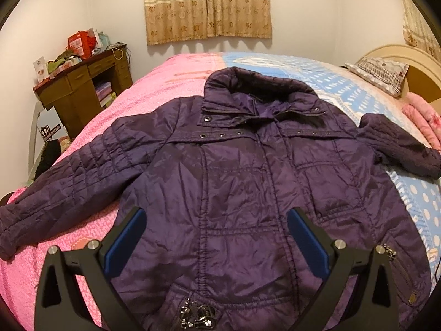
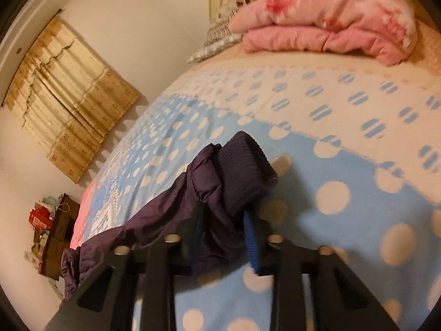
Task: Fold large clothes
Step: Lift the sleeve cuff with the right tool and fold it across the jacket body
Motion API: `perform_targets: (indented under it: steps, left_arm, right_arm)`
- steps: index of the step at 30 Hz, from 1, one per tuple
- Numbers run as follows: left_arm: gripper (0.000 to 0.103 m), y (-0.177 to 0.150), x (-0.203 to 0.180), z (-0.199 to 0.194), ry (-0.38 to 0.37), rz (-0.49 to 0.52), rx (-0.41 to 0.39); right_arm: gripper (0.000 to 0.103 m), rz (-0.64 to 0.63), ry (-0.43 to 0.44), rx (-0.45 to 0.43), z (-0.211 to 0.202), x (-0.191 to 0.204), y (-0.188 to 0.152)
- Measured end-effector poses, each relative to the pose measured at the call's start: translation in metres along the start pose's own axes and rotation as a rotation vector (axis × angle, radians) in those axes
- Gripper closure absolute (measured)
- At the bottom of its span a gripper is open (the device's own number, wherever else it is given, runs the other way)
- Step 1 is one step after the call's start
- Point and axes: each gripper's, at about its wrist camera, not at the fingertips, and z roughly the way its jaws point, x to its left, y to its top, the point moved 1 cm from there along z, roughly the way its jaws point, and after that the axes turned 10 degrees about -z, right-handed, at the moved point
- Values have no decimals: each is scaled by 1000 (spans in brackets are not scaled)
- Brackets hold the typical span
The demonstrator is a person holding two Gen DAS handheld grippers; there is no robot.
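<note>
A dark purple quilted jacket (image 1: pixel 234 171) lies front up and spread flat on the bed, collar toward the far wall, both sleeves out to the sides. My left gripper (image 1: pixel 215 218) is open and empty, hovering above the jacket's lower front, blue pads wide apart. My right gripper (image 2: pixel 224 215) is shut on the jacket's right sleeve cuff (image 2: pixel 242 165), lifting it off the blue dotted bedspread; the sleeve (image 2: pixel 137 229) trails down to the left. That sleeve also shows in the left wrist view (image 1: pixel 399 149).
The bed has a pink cover (image 1: pixel 154 91) on the left and a blue and white dotted one (image 2: pixel 344 179) on the right. A folded pink blanket (image 2: pixel 330 19) and a pillow (image 1: pixel 377 71) lie by the headboard. A cluttered wooden desk (image 1: pixel 82 82) stands left of the bed.
</note>
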Motion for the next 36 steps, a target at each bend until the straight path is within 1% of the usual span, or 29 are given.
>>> perform_targets:
  steps: [3,7,11,14,18,20,23,27,30,32,36]
  left_arm:
    - [0,1,3,-7,-23,-12,-11]
    - [0,1,12,-17,-48,-31,-28]
    - [0,-1,21,-19,-53,-35,-23]
    - [0,-2,34,-26,-69,-63,-27]
    - [0,-4,48,-35,-92,-88,-49]
    - [0,-5,51,-34,-96,-86,-43]
    - [0,-4,53,-34,-107,-91,-36]
    - [0,-4,59,-46,-134,-109,-61]
    - [0,-7,66,-49,-153,-133,-61]
    - [0,-8,69,-49,-162,-144,-53]
    - [0,-9,74,-51,-173,-154,-55]
  right_arm:
    - [81,32,14,-45,-32,-3,-11]
    - [81,69,25,-84,-76,-3,-44]
    - [81,114,-2,-78,-90,-15,-71]
    - [82,208,25,-94,-102,-24,-92]
    - [82,162,21,-115,-127,-8,-113]
    - [82,146,15,-127,-136,-2,-109]
    - [83,129,17,-168,-151,11,-90]
    - [83,14,25,-236,-177,57,-52]
    - [84,-96,42,-286,-196,106,-24]
    - [85,-165,49,-313,-205,137,-12]
    - [86,-344,78,-351,-219,219,1]
